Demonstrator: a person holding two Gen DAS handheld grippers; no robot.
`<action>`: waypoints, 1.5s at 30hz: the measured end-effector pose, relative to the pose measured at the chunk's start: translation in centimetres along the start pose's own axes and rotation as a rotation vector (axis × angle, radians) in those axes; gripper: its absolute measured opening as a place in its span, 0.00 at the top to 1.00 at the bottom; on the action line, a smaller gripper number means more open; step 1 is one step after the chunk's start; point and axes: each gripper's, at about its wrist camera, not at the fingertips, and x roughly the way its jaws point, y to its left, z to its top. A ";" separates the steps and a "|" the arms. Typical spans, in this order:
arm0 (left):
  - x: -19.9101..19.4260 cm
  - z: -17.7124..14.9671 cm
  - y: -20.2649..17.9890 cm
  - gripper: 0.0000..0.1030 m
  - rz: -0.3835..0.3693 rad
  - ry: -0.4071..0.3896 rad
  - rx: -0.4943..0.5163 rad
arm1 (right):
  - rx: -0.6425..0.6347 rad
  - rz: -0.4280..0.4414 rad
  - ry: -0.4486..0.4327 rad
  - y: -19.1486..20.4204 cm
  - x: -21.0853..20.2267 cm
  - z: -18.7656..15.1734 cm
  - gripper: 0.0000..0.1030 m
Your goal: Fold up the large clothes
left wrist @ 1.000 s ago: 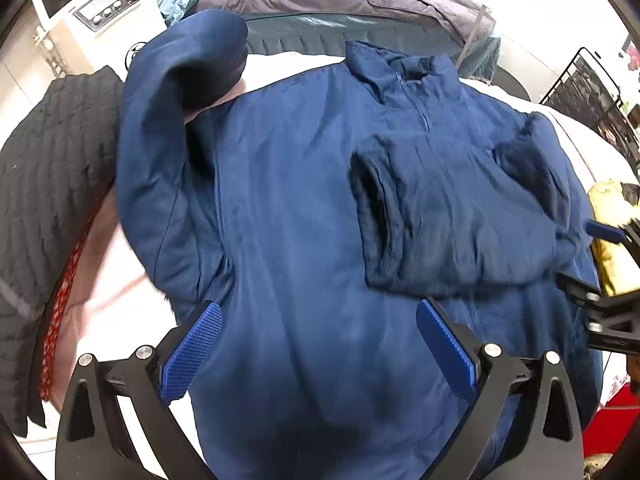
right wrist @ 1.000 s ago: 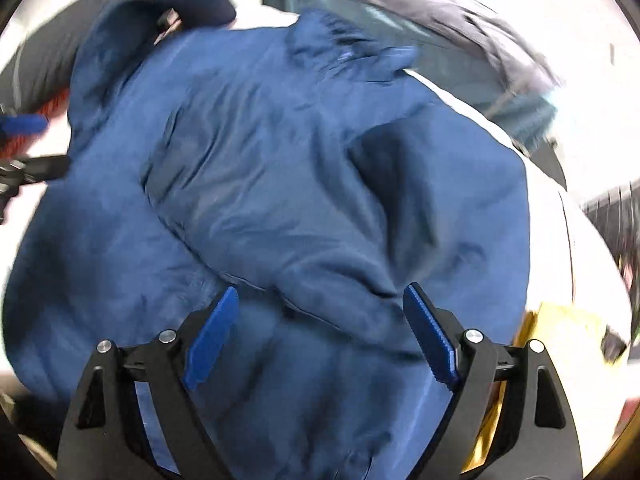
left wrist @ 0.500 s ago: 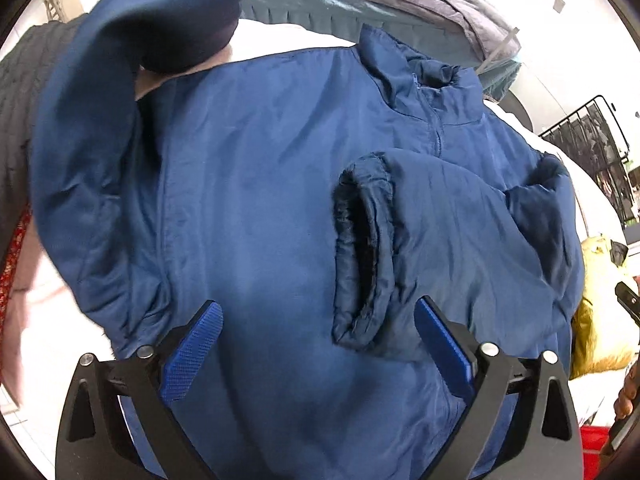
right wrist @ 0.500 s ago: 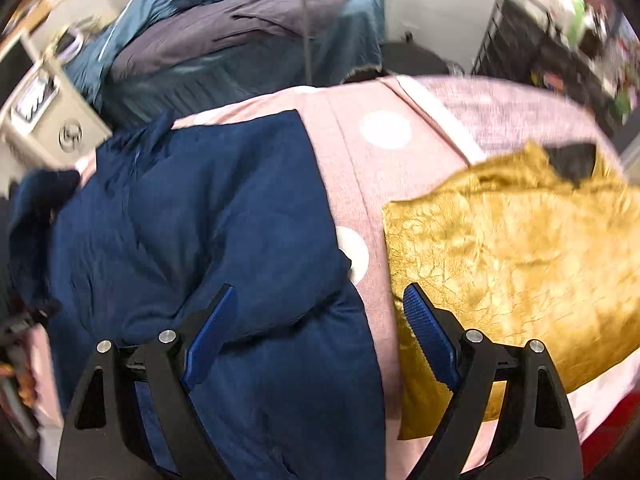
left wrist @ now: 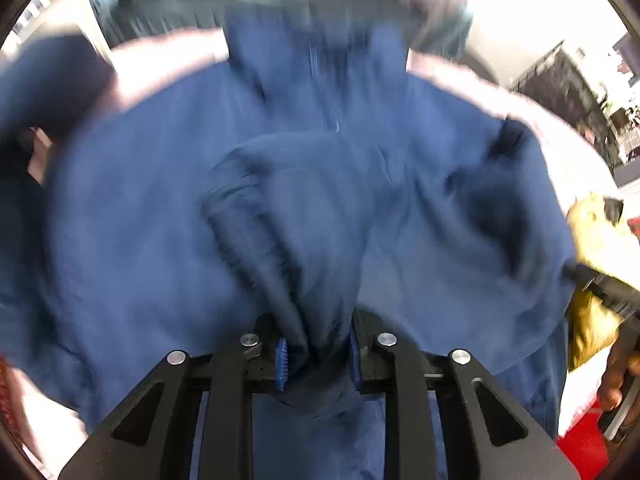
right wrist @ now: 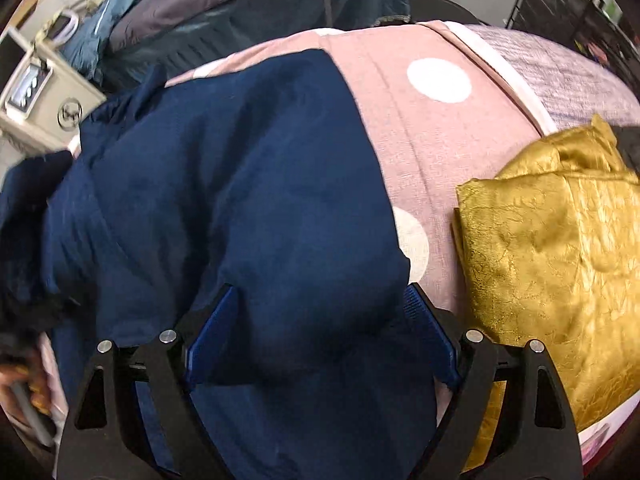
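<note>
Our left claw (left wrist: 318, 354) is closing on the jacket's (left wrist: 160, 208) folded sleeve cuff (left wrist: 308, 320); our right claw (right wrist: 320, 340), wide open, straddles the sleeve's bend (right wrist: 320, 280).

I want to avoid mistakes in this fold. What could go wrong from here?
1. The left gripper, its jaws closing on a thick bunch of the navy blue jacket, may lift several layers together.
2. The open right gripper straddles a jacket bulge close to the shiny gold fabric; it might catch that too.
</note>
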 end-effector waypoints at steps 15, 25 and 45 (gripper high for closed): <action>-1.0 -3.3 7.9 0.25 0.216 0.008 -0.236 | -0.229 -0.158 -0.045 5.1 -0.7 -0.6 0.18; -2.8 -1.6 1.9 0.08 0.213 -0.129 -0.042 | -0.295 -0.056 -0.078 9.1 -1.2 1.0 0.18; 10.2 2.4 3.8 0.04 0.184 0.216 -0.037 | -0.288 -0.130 0.160 11.2 9.1 2.9 0.05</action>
